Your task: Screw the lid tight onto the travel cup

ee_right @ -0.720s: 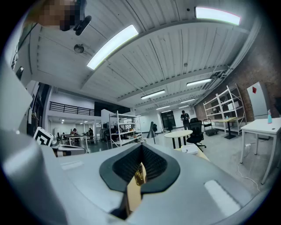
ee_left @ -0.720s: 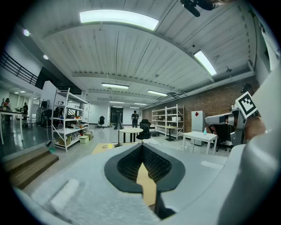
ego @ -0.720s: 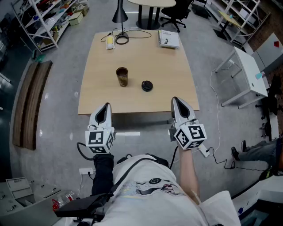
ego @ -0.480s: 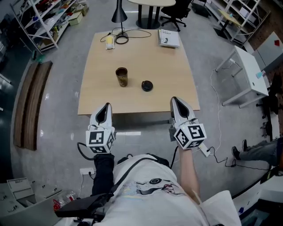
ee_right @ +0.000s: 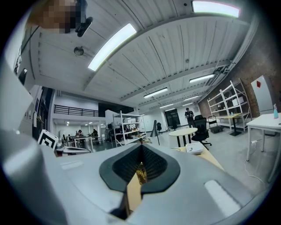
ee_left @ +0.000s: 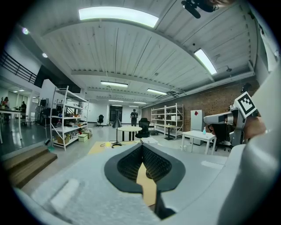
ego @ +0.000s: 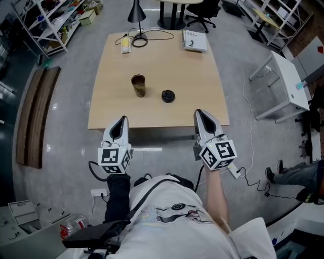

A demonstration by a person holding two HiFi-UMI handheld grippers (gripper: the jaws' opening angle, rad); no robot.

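A bronze travel cup (ego: 138, 85) stands upright and open-topped near the middle of the wooden table (ego: 187, 76). Its black lid (ego: 168, 96) lies flat on the table just to the cup's right. Both grippers hover short of the table's near edge, well apart from cup and lid. My left gripper (ego: 120, 123) is shut with nothing in it, and my right gripper (ego: 200, 116) is shut and empty too. In the right gripper view the cup (ee_right: 141, 172) shows through the slit between the closed jaws. The left gripper view shows only closed jaws (ee_left: 142, 151) and table beyond.
At the table's far edge stand a black lamp (ego: 137, 15) with its cable, a small yellow object (ego: 125, 47) and a white book (ego: 195, 40). A white side table (ego: 283, 83) is at the right, shelving (ego: 45, 25) at the far left, a wooden bench (ego: 35, 121) on the left floor.
The view has shifted slightly, so the table sits a little higher in the picture. Both grippers stay shut and in about the same place near the table's front edge.
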